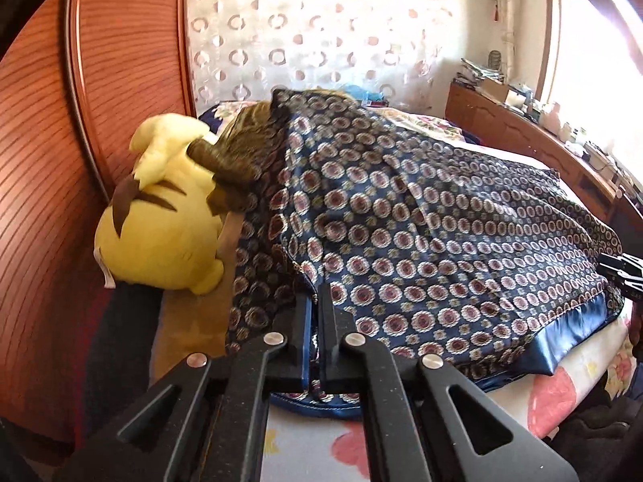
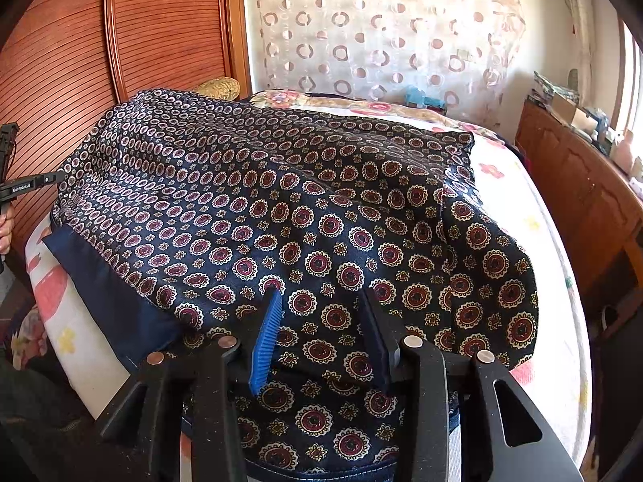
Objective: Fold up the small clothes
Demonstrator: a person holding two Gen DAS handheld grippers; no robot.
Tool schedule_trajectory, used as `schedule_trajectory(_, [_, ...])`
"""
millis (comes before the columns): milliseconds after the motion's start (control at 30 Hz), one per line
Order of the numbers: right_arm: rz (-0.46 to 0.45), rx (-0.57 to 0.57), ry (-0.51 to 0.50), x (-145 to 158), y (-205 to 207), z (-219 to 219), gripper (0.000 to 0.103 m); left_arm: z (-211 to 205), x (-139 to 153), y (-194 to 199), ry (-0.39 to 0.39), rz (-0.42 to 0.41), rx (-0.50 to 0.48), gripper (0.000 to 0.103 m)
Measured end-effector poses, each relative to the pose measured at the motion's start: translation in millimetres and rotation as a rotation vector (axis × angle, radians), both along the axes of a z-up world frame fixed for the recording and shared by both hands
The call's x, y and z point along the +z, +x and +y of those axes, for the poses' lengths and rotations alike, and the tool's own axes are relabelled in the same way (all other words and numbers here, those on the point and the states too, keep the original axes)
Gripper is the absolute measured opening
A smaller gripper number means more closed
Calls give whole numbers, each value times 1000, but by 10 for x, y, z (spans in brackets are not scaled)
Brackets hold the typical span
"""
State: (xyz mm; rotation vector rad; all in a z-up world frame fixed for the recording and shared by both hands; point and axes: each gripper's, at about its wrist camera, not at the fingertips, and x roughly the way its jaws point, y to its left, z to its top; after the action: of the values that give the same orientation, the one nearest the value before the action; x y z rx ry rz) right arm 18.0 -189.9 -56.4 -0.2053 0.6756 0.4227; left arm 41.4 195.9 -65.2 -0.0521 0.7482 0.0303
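A navy garment printed with red and cream medallions lies spread over a bed with a floral sheet. My left gripper is shut on the garment's near edge, with cloth pinched between its black fingers. My right gripper is open, its blue-padded finger and dark finger standing apart over the garment, which lies under and between them. The garment's plain navy hem band lies at the left. The left gripper also shows in the right wrist view at the far left edge.
A yellow plush toy lies at the bed's left against a red-brown wooden wardrobe, partly under the garment. A patterned curtain hangs behind the bed. A wooden cabinet with clutter on top runs along the right.
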Motion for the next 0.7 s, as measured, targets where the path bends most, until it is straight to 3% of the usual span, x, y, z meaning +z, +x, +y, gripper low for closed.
schedule_trajectory(100, [0, 0, 2, -2, -4, -2, 41, 83, -19, 36, 29, 15, 45, 4])
schedule_trajectory(200, [1, 0, 4, -2, -3, -4, 41, 244, -150, 83, 21, 69, 94, 27])
schedule_trajectory(367, [1, 0, 2, 0, 1, -4, 41, 414, -347, 120, -22, 110, 110, 43])
schedule_trajectory(533, [-1, 0, -6, -1, -2, 4, 41, 521, -387, 137, -90, 107, 97, 44])
schedule_trajectory(633, [0, 1, -3, 1, -4, 6, 41, 597, -429, 146, -174, 107, 93, 44])
schedule_trajectory(700, [0, 2, -2, 1, -2, 2, 41, 562, -427, 128, -175, 91, 75, 35])
